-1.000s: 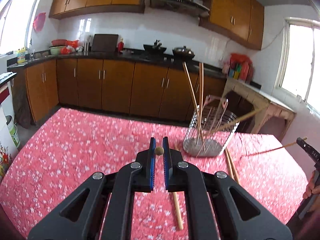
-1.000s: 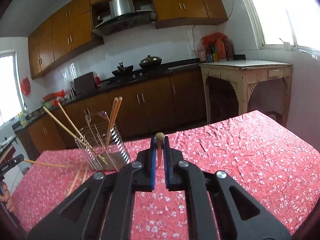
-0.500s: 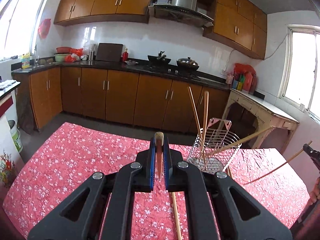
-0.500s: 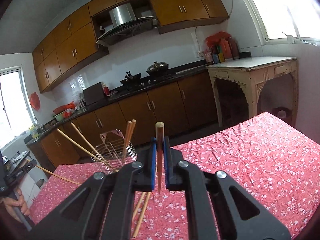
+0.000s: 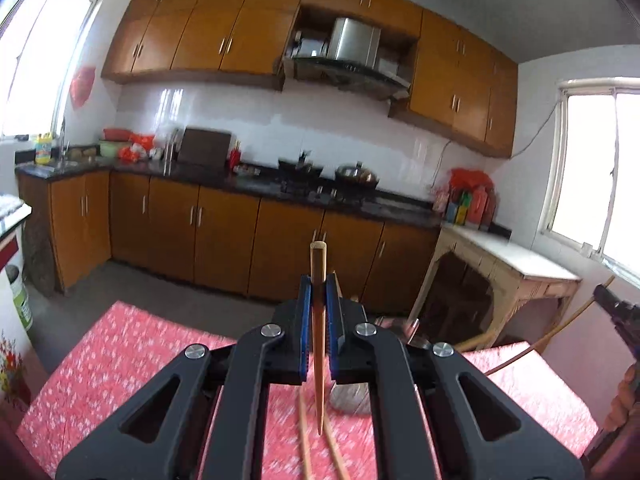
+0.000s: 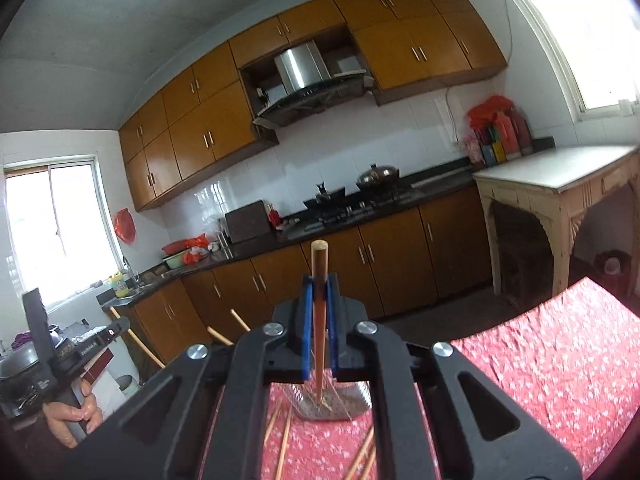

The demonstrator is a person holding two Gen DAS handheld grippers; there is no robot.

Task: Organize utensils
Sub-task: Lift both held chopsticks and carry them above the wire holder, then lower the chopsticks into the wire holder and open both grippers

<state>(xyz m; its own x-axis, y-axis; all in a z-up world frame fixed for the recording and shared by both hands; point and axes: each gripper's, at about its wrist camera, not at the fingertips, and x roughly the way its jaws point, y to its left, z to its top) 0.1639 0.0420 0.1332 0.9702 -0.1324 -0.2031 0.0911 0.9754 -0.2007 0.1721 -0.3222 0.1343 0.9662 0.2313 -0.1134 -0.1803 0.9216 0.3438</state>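
The left gripper is clamped on an upright chopstick, tip hanging over the tabletop; loose chopsticks lie below it. The right gripper pinches another chopstick, tip just above the wire holder beneath it.

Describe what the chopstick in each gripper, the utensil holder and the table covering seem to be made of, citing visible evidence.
Left gripper's chopstick: probably wood or bamboo, smooth brown, pale cut end.
Right gripper's chopstick: looks the same, round pale tip.
Utensil holder: seemingly metal wire with a shiny grey base.
Table covering: red floral cloth, judging by its wrinkles.
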